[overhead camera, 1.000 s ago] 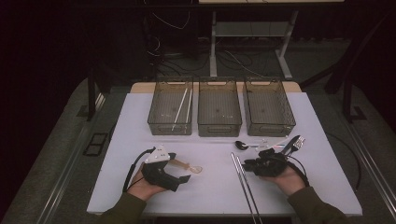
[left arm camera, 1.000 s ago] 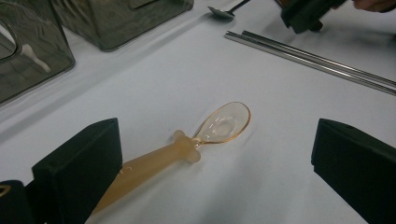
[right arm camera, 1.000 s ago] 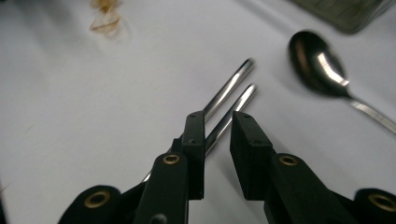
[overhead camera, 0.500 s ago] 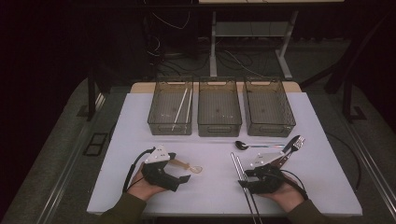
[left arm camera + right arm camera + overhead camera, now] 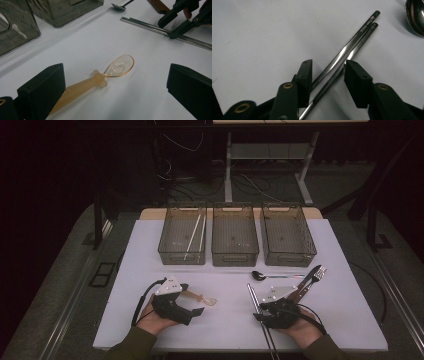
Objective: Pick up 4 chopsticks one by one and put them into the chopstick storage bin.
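Steel chopsticks [image 5: 342, 56]: pair lying side by side on white tabletop [image 5: 230, 330], near its front edge, right of centre in high view [image 5: 260, 312]; tips point toward the bins. Right hand-held gripper [image 5: 327, 72] straddles the pair w/ one black jaw on each side; jaws have just been closing, chopsticks between them, left jaw at or nearly at the nearer stick, right jaw w/ a gap, so not yet clamped. Same gripper in high view [image 5: 257, 312], held in person's right hand [image 5: 300, 330]. Left hand-held gripper [image 5: 115, 85] released, jaws wide apart, resting at front left [image 5: 197, 309]; translucent amber spoon [image 5: 105, 77] lies flat between its jaws, handle running beside left jaw, bowl facing up. Behind: three clear bins in a row, left bin [image 5: 182, 240] holding pale sticks, middle bin [image 5: 235, 240], right bin [image 5: 288, 240]. Metal spoon [image 5: 259, 275] and fork [image 5: 316, 274] lie just in front of right bin.
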`<state>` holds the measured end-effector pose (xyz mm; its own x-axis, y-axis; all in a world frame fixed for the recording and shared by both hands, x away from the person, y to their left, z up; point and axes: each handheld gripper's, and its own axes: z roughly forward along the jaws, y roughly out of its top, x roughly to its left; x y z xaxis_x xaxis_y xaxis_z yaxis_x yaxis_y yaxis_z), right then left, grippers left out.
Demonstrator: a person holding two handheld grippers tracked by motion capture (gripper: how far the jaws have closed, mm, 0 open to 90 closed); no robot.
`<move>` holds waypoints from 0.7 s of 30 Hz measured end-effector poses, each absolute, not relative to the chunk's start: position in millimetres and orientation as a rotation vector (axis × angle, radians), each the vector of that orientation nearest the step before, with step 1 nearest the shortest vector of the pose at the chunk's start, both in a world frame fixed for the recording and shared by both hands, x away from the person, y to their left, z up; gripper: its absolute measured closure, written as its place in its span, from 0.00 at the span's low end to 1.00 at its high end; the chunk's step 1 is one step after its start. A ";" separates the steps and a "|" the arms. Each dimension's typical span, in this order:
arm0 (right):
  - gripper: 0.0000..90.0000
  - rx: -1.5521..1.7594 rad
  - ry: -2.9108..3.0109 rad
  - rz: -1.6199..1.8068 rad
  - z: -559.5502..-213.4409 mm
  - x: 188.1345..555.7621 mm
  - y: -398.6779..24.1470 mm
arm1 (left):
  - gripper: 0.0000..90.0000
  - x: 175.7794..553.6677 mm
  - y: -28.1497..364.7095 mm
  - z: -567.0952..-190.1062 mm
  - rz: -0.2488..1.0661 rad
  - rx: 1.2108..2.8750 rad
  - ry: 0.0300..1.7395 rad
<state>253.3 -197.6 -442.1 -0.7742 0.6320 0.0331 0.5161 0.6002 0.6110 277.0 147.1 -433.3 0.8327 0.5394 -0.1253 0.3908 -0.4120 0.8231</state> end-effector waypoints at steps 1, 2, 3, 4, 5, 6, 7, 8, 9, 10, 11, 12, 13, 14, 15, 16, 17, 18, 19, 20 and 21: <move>0.70 0.954 2.645 0.922 -441.8 253.2 -197.1 | 0.01 277.0 147.0 -433.4 0.196 2.054 0.682; 0.71 0.953 2.647 0.922 -441.8 253.1 -196.4 | 0.01 277.0 147.0 -433.4 0.196 2.055 0.682; 0.72 0.948 2.649 0.922 -441.7 253.3 -196.1 | 0.01 277.0 147.0 -433.4 0.196 2.054 0.683; 0.72 0.943 2.649 0.924 -441.7 253.8 -195.9 | 0.01 277.0 147.0 -433.4 0.196 2.054 0.683; 0.73 0.943 2.652 0.926 -441.6 254.0 -195.7 | 0.01 277.1 147.0 -433.4 0.196 2.054 0.682; 0.73 0.943 2.652 0.925 -441.4 254.3 -195.3 | 0.01 277.0 147.0 -433.4 0.196 2.054 0.683; 0.74 0.944 2.651 0.930 -441.4 254.2 -194.5 | 0.01 277.0 147.0 -433.4 0.196 2.054 0.683; 0.75 0.929 2.649 0.935 -441.6 254.6 -193.6 | 0.01 277.0 147.0 -433.3 0.197 2.054 0.683; 0.76 0.922 2.650 0.939 -441.3 254.7 -192.5 | 0.01 276.9 147.0 -433.3 0.197 2.054 0.683; 0.76 0.910 2.650 0.937 -441.2 254.8 -190.8 | 0.01 276.9 147.0 -433.3 0.197 2.054 0.683; 0.76 0.898 2.646 0.929 -441.2 255.1 -189.3 | 0.01 276.9 147.1 -433.3 0.197 2.053 0.684; 0.76 0.895 2.644 0.928 -441.2 256.0 -187.3 | 0.01 276.8 147.1 -433.3 0.197 2.053 0.684; 0.76 0.895 2.644 0.928 -441.2 256.0 -187.3 | 0.01 276.9 147.1 -433.3 0.197 2.053 0.683; 0.76 0.894 2.641 0.924 -441.2 256.8 -186.8 | 0.01 276.9 147.1 -433.3 0.196 2.054 0.683; 0.76 0.892 2.641 0.927 -441.3 257.7 -186.1 | 0.01 277.0 147.0 -433.5 0.195 2.054 0.683; 0.76 0.891 2.637 0.927 -441.3 258.5 -185.1 | 0.01 277.1 146.9 -433.5 0.196 2.054 0.683; 0.76 0.891 2.634 0.925 -441.3 259.5 -184.3 | 0.01 277.0 146.9 -433.5 0.196 2.054 0.683; 0.76 0.893 2.637 0.926 -441.3 260.2 -183.4 | 0.01 276.9 146.9 -433.4 0.197 2.054 0.683; 0.76 0.896 2.638 0.932 -441.5 261.3 -182.4 | 0.01 276.8 147.0 -433.3 0.197 2.054 0.683; 0.76 0.898 2.643 0.937 -441.5 262.2 -182.8 | 0.01 276.9 147.1 -433.3 0.196 2.053 0.684; 0.76 0.898 2.643 0.937 -441.5 262.2 -182.8 | 0.01 277.0 147.2 -433.2 0.197 2.053 0.685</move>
